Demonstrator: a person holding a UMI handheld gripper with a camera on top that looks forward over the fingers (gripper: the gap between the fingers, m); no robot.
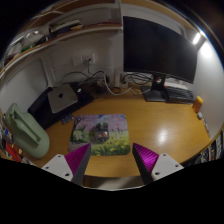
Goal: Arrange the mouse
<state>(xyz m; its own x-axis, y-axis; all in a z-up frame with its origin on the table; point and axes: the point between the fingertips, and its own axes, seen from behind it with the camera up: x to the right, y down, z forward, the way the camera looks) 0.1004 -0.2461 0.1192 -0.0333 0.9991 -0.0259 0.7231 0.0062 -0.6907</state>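
Your gripper (111, 160) hangs above the near edge of a wooden desk (165, 122), and its two fingers are spread wide apart with nothing held between them. You can see the purple pad on the left finger (78, 158) and the one on the right finger (146, 156), and only bare desk shows in the gap. Just ahead of the fingers, a bit to the left, lies a mouse pad (102, 134) with a colourful picture on it. A small dark shape sits on that pad, but you cannot tell if it is the mouse. Far across the desk stands a big dark monitor (157, 48) on its stand, to the right. A small silver box computer (63, 98) sits at the far left, on a dark mat. A green chair (27, 131) stands at the left side of the desk. A small orange thing (198, 103) sits at the far right. Shelves (60, 35) hang on the wall above.
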